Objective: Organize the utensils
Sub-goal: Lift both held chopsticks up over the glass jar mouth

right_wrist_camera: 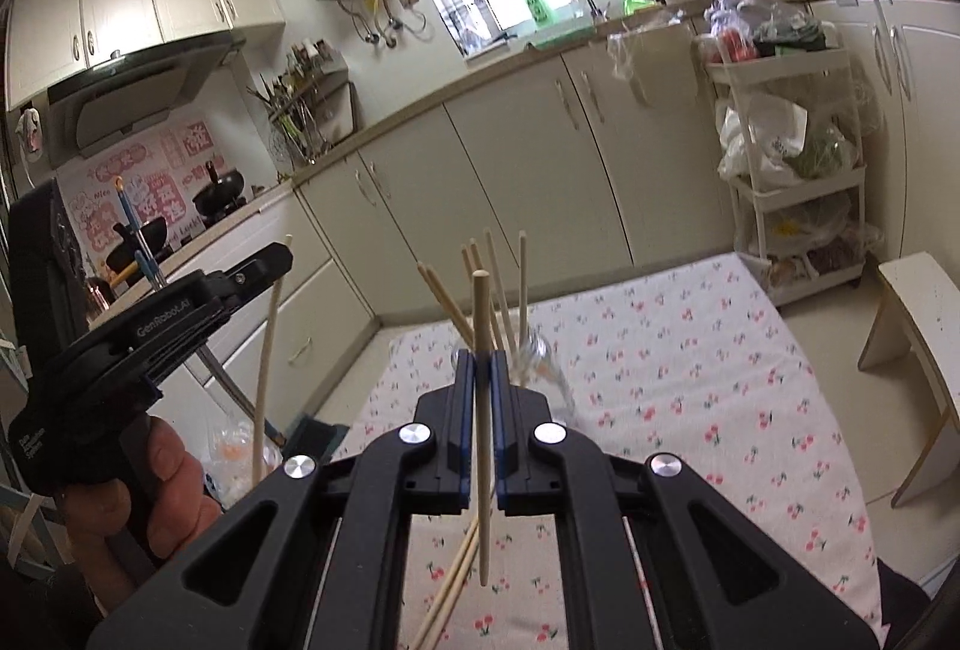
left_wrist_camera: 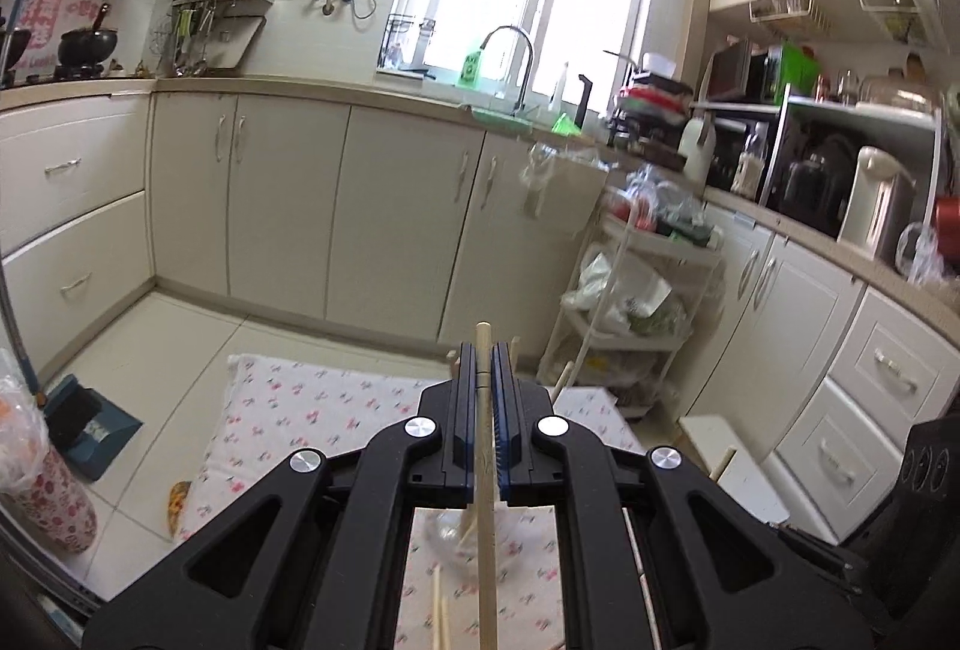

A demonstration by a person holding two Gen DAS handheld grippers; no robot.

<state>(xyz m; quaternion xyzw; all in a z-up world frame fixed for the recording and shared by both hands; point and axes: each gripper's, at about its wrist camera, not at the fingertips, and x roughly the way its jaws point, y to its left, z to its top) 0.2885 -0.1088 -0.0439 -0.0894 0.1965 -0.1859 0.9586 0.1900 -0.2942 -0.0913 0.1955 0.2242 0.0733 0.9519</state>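
Above the floral cloth [right_wrist_camera: 690,350], a clear glass [right_wrist_camera: 534,350] holds chopsticks [right_wrist_camera: 522,278]; both grippers' fingers [right_wrist_camera: 463,380] each clamp one.

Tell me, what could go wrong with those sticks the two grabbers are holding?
1. Each gripper pinches only one thin chopstick: left gripper, right gripper. The right chopstick might swivel or slip out.
2. The clear glass already holding chopsticks looks light; a bump while dropping one in might tip it onto the cherry-print cloth.
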